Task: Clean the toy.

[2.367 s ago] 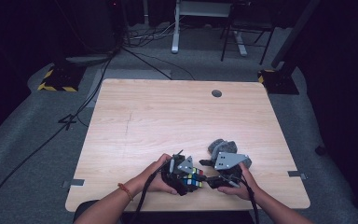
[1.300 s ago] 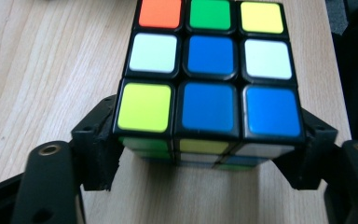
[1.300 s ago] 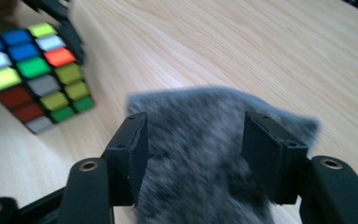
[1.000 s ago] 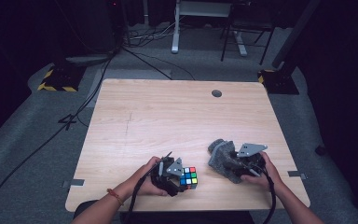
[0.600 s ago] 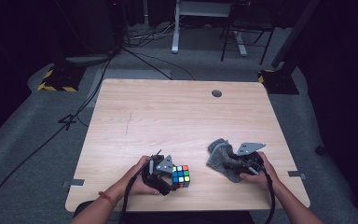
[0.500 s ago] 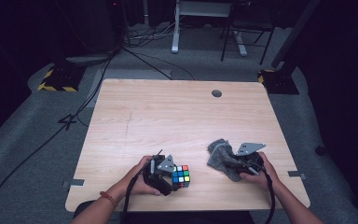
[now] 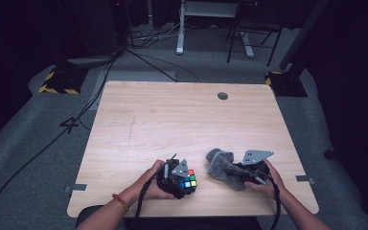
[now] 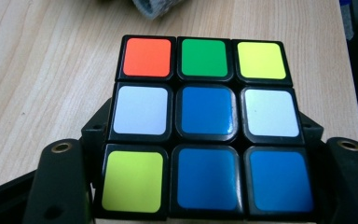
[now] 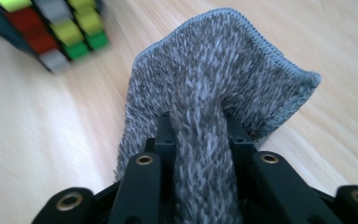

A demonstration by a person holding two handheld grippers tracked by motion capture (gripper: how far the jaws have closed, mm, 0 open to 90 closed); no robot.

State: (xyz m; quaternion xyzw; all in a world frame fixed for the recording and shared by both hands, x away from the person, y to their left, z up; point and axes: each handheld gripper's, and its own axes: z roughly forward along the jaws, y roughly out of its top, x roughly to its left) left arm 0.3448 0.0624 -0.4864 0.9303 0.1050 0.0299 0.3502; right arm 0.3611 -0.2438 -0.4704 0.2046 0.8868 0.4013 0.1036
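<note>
A scrambled colour cube [image 8: 205, 121] sits on the wooden table [image 7: 172, 120] near its front edge, blue centre facing the camera in the left gripper view. My left gripper [image 8: 205, 186] has just been closing and now presses its jaws on the cube's two sides; in the high view the left gripper [image 7: 176, 179] is with the cube [image 7: 189, 180] at the front middle. To the right lies a grey fuzzy cloth [image 7: 223, 165]. My right gripper [image 9: 199, 133] has just been closing, with a fold of the cloth [image 9: 223, 60] pinched between its jaws. The cube [image 9: 51, 28] lies blurred beyond it.
A round cable hole [image 7: 223, 96] sits near the table's far edge. Both hands work close to the front edge. Cables [image 7: 100, 96] run over the grey floor at the left, and chair and desk legs [image 7: 242, 38] stand beyond the table.
My right gripper has left the cube and gone right to the grey cloth, where a fold now stands between its jaws. The left gripper and the cube have barely shifted.
</note>
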